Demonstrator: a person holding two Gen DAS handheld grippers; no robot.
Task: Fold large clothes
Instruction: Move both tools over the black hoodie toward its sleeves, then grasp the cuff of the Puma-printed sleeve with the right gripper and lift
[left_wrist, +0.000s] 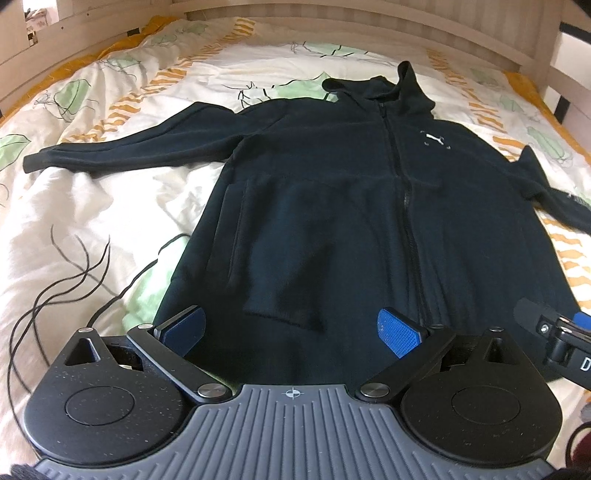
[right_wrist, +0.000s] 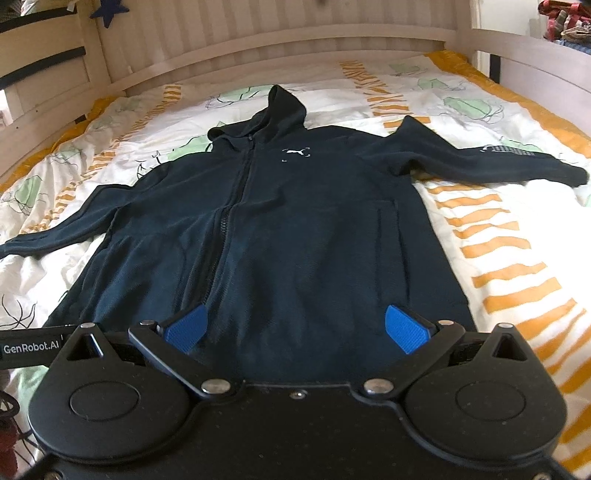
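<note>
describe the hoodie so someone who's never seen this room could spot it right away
Start at the bed with the slatted wooden headboard and its white duvet printed with orange stripes and green leaves. Lying flat on it, front up, sleeves spread and hood towards the headboard, is the hoodie. It is the only garment there, very dark, zipped up, with a small white logo on the chest.

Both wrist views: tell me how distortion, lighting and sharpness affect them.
Left wrist view: fisheye bows the pale wooden bed frame; soft daylight, and the black zip-up hooded jacket loses fold detail. Right wrist view: same bowing, the patterned white, green and orange duvet bright, slightly soft toward the edges.
</note>
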